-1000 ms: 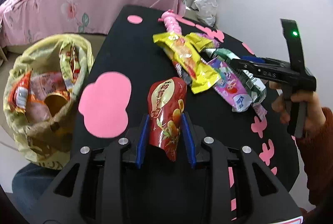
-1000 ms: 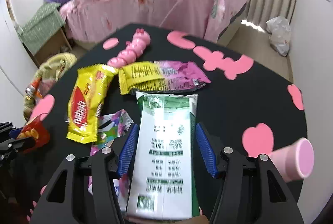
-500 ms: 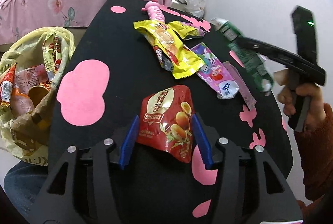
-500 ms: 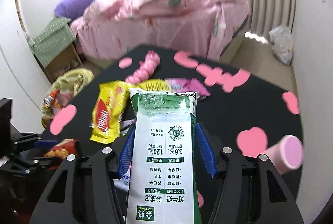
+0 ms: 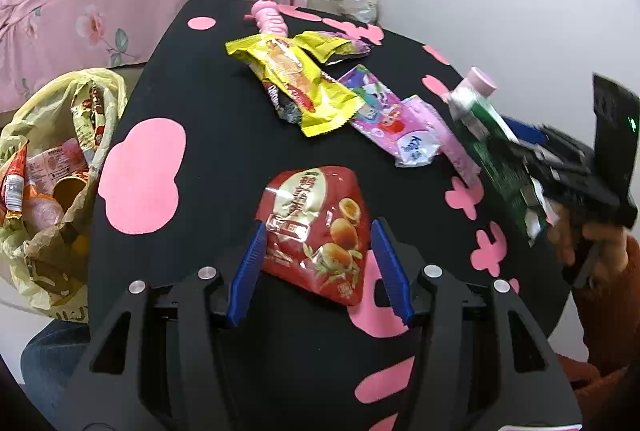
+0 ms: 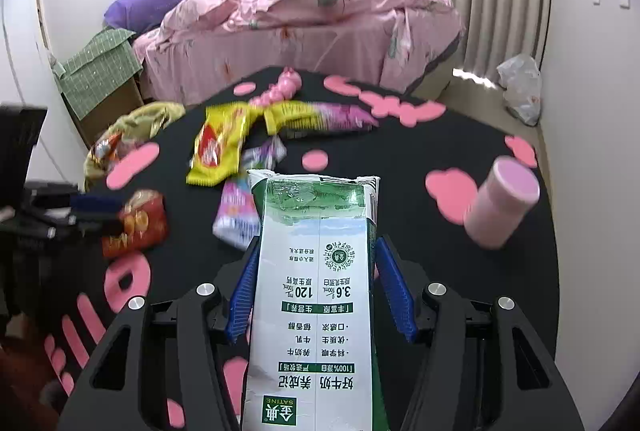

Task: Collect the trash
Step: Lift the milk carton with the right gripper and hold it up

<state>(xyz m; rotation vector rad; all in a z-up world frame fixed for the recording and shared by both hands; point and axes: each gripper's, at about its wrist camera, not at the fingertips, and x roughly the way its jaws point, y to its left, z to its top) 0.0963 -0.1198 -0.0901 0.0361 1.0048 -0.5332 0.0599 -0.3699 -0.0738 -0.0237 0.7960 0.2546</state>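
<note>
A person is working over a black round table (image 5: 224, 119) patterned with pink shapes, a two-finger gripper in each hand. The left gripper (image 5: 318, 265) is standing with its blue-padded fingers (image 5: 249, 263) spread wide on either side of a red snack pouch (image 5: 316, 231), which is lying flat on the tabletop between them; whether the pads are touching the pouch cannot be told. The right gripper (image 6: 316, 287) is clamping a flattened green-and-white milk carton (image 6: 316, 295), its blue pads pressing both long edges, the carton's torn top pointing away from the camera and raised above the table. In the left wrist view that carton (image 5: 496, 151) is showing at the right, tilted in the blurred right gripper, with the person's right hand (image 5: 580, 235) below it. Beyond the pouch, a yellow snack wrapper (image 5: 300, 87) is lying across the middle of the table, with a pink-and-purple candy wrapper (image 5: 384, 119) just beside it on the right and a yellow-and-purple wrapper (image 5: 332, 47) behind it. A pink caterpillar-shaped toy (image 5: 270, 19) is resting near the far edge, and a pink cylindrical cup (image 6: 500, 203) is lying tipped on its side toward the right. Off the table's left edge, a yellowish plastic trash bag (image 5: 48, 167) is hanging open, holding wrappers and a cup. A bed with a pink floral quilt (image 6: 304, 27) is filling the background.
</note>
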